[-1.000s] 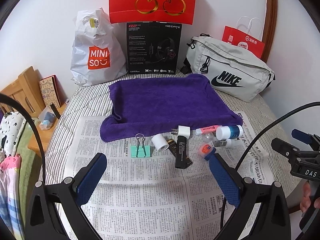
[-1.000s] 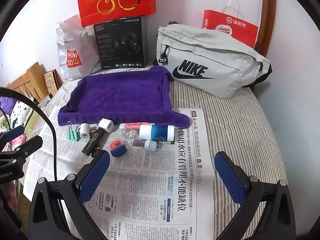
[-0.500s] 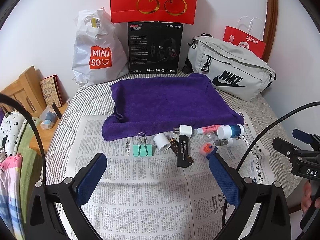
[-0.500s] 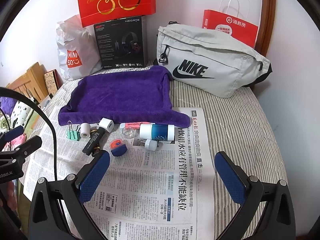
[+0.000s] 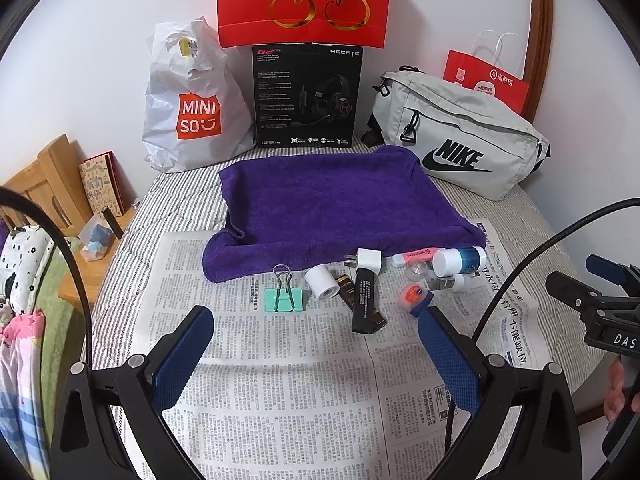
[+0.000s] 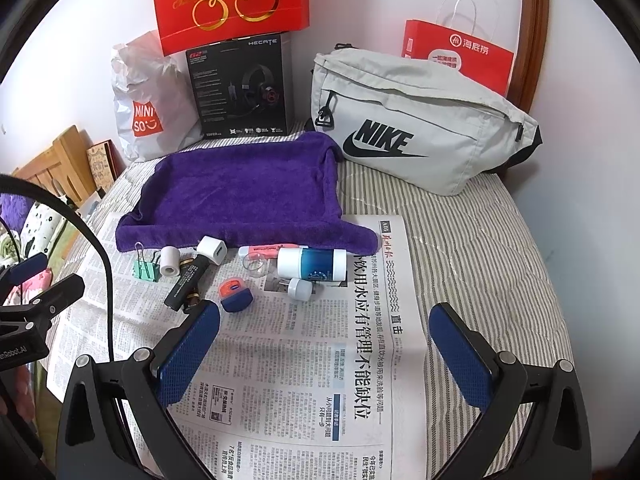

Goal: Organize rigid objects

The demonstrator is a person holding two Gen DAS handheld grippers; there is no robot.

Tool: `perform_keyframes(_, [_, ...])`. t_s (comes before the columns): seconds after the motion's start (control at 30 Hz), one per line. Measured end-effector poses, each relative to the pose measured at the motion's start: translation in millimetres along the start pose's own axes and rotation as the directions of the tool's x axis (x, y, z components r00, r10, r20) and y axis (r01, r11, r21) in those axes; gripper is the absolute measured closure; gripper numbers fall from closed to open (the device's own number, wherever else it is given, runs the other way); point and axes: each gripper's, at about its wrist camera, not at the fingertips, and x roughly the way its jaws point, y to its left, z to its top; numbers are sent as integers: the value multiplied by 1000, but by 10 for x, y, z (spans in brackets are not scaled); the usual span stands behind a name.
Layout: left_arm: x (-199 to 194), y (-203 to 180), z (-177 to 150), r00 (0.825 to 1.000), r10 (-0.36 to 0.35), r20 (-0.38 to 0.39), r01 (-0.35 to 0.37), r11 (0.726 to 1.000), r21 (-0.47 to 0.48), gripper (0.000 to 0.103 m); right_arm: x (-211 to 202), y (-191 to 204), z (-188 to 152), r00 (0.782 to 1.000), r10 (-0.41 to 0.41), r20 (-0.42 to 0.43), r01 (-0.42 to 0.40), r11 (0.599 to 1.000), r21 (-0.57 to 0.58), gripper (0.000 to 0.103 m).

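Both grippers, left (image 5: pixel 316 344) and right (image 6: pixel 324 344), are being held wide, empty, over the newspaper (image 5: pixel 280 380); clip (image 5: pixel 285 299), tube (image 5: pixel 364 300), bottle (image 6: pixel 311 264) are lying along the towel's (image 5: pixel 332 200) near edge.

One binder clip (image 5: pixel 285 299), two red bags (image 5: pixel 303 0).

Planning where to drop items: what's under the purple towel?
The purple towel lies on the striped bedding; its front edge overlaps the newspaper. Anything beneath is hidden.

In the left wrist view the purple towel (image 5: pixel 336 208) and the green binder clip (image 5: pixel 285 298) sit slightly lower and further right than a second ago, while the right wrist view shows no shift.
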Motion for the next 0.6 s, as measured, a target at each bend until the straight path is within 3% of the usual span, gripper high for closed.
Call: perform_keyframes(0.6, [70,58,-5,1000,15,-18,-15,1000,-10,0,70,5,0,1000,11,-10,-11,1000,-3,0])
